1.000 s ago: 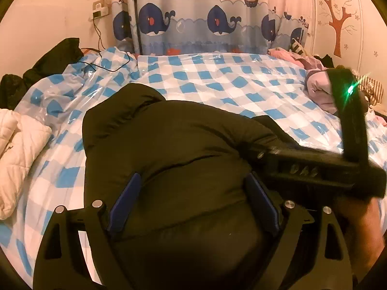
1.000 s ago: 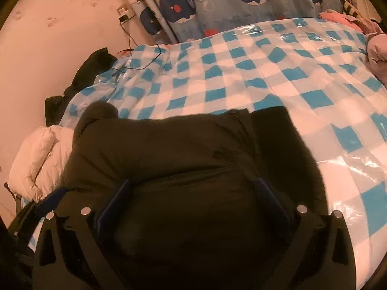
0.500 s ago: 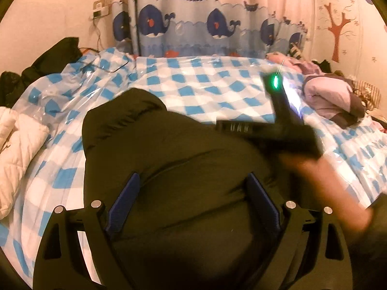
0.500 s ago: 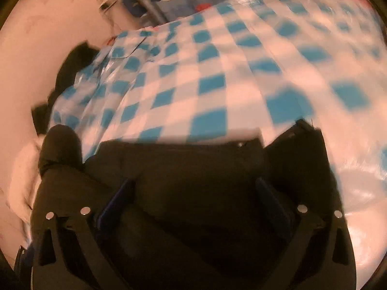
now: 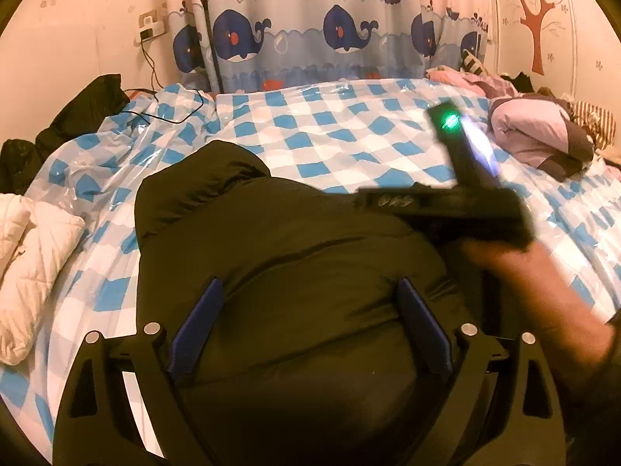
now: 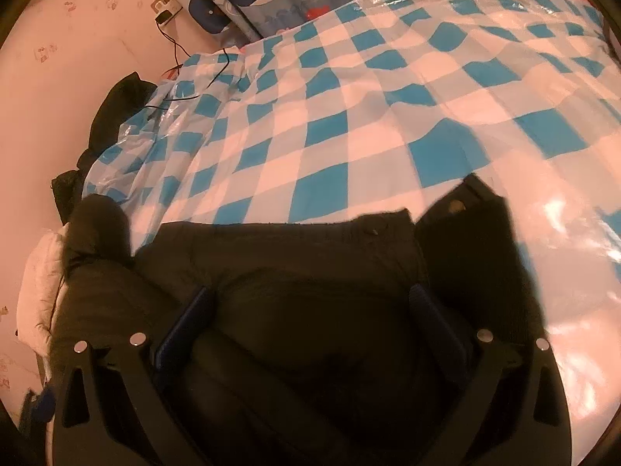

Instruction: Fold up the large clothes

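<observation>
A large black puffy jacket (image 5: pixel 295 248) lies bunched on the bed's blue-and-white checked cover (image 5: pixel 333 136). My left gripper (image 5: pixel 308 306) hovers over its near part, open, blue pads wide apart with only fabric below. The black body of the right tool (image 5: pixel 446 211), with a green light, shows blurred over the jacket's right side, held by a hand (image 5: pixel 543 291). In the right wrist view my right gripper (image 6: pixel 310 306) is open above the jacket (image 6: pixel 295 272), whose far edge and a dark flap (image 6: pixel 477 240) lie against the checked cover (image 6: pixel 388 97).
A white quilted garment (image 5: pixel 31 252) lies at the left edge of the bed, with dark clothing (image 5: pixel 77 116) behind it. A purple and grey bundle (image 5: pixel 543 143) sits at the right. A black cable (image 5: pixel 170 116) runs from the wall socket onto the cover.
The right tool has swung up and away from the near right across the jacket's far side. The left gripper has held still. Both stayed open.
</observation>
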`<state>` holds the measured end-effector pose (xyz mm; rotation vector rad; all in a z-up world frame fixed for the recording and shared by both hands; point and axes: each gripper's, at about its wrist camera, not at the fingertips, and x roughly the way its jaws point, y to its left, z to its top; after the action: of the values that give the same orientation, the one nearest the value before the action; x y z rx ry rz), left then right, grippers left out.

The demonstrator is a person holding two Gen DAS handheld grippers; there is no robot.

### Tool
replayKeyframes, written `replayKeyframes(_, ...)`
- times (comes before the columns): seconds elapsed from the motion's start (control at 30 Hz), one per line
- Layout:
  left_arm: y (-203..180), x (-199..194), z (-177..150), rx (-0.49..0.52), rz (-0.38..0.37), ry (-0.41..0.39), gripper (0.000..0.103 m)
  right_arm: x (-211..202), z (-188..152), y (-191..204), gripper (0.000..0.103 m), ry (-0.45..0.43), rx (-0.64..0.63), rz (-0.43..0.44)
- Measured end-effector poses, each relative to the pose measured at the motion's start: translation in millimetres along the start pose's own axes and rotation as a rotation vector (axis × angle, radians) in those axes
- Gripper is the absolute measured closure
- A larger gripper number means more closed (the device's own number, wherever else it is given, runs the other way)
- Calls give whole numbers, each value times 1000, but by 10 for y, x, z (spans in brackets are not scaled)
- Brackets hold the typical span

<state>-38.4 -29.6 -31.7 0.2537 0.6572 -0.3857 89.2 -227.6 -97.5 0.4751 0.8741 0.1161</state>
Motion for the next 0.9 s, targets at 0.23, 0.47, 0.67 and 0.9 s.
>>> replayKeyframes(0.23,96,-39,21,-36,0,-2,15,-889,-439,300,7,-61,-177,-83)
replayKeyframes(0.47,113,-131,79,-69,27,33,15,-559,-775,217,7,61,-203,-154)
replayKeyframes(0.67,529,-255,151,-210,43,100,15,-834,-780,105,7,21,-120,-79)
replayKeyframes(0.9,1264,-228,-80,-477,-34,245,15,-1157,-1250,230,7,69,-249,-57)
